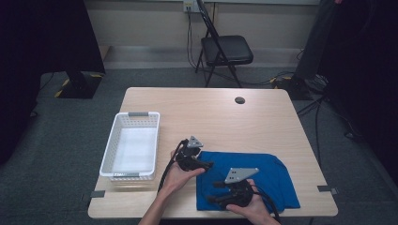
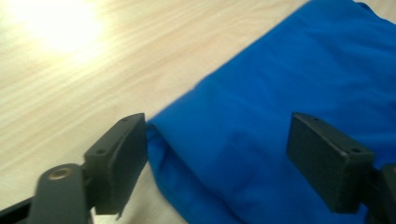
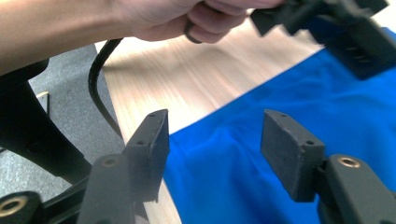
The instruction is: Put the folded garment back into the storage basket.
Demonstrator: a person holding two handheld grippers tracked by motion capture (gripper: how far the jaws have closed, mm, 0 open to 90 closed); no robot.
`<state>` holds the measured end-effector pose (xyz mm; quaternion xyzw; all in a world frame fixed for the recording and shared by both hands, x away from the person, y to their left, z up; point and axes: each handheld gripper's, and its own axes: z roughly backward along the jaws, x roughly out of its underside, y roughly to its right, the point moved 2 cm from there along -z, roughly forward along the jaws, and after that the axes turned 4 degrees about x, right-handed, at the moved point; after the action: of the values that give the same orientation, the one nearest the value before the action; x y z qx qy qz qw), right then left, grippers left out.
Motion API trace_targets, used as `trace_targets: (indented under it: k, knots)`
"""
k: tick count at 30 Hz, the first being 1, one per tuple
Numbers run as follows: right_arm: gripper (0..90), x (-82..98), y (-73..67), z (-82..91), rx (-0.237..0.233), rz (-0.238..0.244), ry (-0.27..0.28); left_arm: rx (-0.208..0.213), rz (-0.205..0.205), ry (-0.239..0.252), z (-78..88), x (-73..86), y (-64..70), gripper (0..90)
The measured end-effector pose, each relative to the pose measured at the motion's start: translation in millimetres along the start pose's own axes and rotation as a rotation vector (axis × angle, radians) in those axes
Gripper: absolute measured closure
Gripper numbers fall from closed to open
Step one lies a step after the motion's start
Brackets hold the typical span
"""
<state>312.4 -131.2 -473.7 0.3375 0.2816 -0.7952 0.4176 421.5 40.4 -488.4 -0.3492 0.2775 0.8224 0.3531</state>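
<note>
A blue cloth (image 1: 267,176) lies folded flat on the front right of the wooden table (image 1: 211,112). My left gripper (image 1: 209,165) is at the cloth's left far corner and points right. In the left gripper view its jaws stand open (image 2: 217,163) astride the cloth's folded edge (image 2: 261,140), and the pads are clear of the fabric. My right gripper (image 1: 212,192) sits at the cloth's near left edge and points left. Its jaws are open too (image 3: 215,140), with the blue cloth (image 3: 243,177) beneath and between them, untouched. The other hand (image 3: 187,18) and left gripper (image 3: 345,28) show beyond.
A white slotted basket (image 1: 109,149) stands on the table's left side with nothing in it. A small black disc (image 1: 240,100) sits near the far edge. Behind the table stands a black folding chair (image 1: 225,49). The table's front edge is close under both hands.
</note>
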Motion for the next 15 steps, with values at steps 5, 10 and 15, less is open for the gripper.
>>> trace_targets:
  k: [5, 10, 15]
  knots:
    - [43.1, 1.2, -6.0, -14.8, -0.008, 0.008, -0.031, -0.006, 0.005, 0.0, -1.5, 1.6, -1.1, 21.3]
    - [38.7, 6.5, -13.5, -26.2, 0.003, 0.023, -0.076, -0.014, 0.008, -0.012, -2.4, 4.2, -4.1, 21.8]
    - [36.2, 10.1, -20.0, -31.1, -0.012, 0.045, -0.085, -0.046, 0.003, 0.008, 2.3, 3.3, -5.9, 24.2]
